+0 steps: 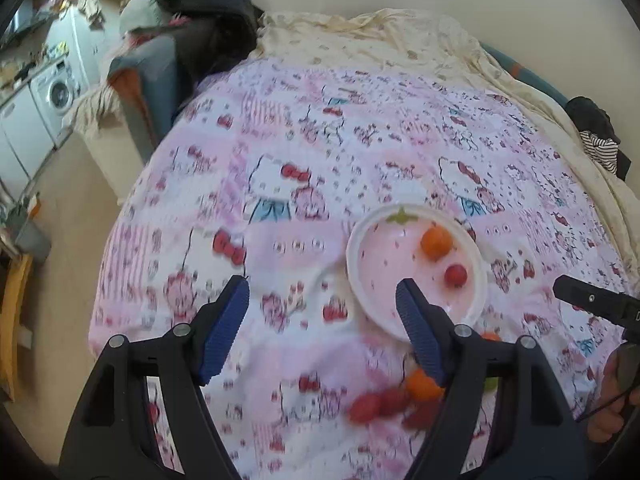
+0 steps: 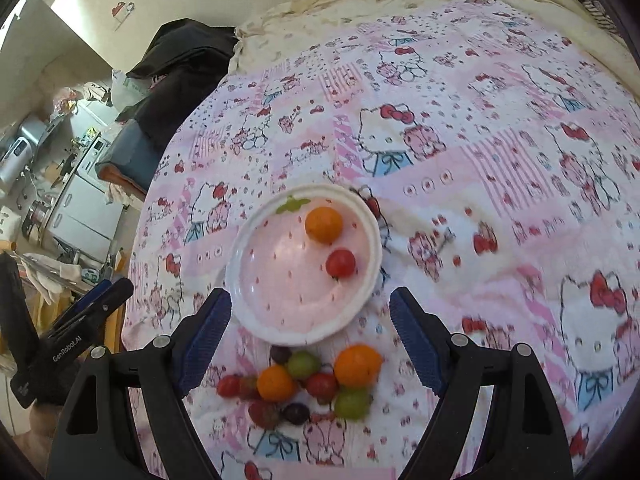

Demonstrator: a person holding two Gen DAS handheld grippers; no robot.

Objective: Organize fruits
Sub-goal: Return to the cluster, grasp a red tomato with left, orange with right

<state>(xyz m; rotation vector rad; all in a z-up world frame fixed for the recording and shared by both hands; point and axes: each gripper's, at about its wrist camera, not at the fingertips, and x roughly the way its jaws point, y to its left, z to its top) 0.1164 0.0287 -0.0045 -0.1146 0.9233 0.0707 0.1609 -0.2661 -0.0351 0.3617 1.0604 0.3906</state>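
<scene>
Pink plate [image 2: 256, 300] sits just ahead of my right gripper [image 2: 310, 336], w/ an orange [image 2: 324, 224] & a tomato [image 2: 340, 263] on it. Fruit pile [image 2: 304, 384] lies between its wide-apart, empty jaws. My left gripper [image 1: 322, 328] is likewise spread, empty.

Bed [image 2: 500, 128] with pink cartoon-cat cover. On it: white-rimmed pink plate [image 2: 256, 248], and just in front of the plate a loose pile of fruit [image 2: 304, 384]: oranges, red tomatoes, green and dark grapes. Cream sheet [image 2: 360, 4] bunched at far end.
</scene>
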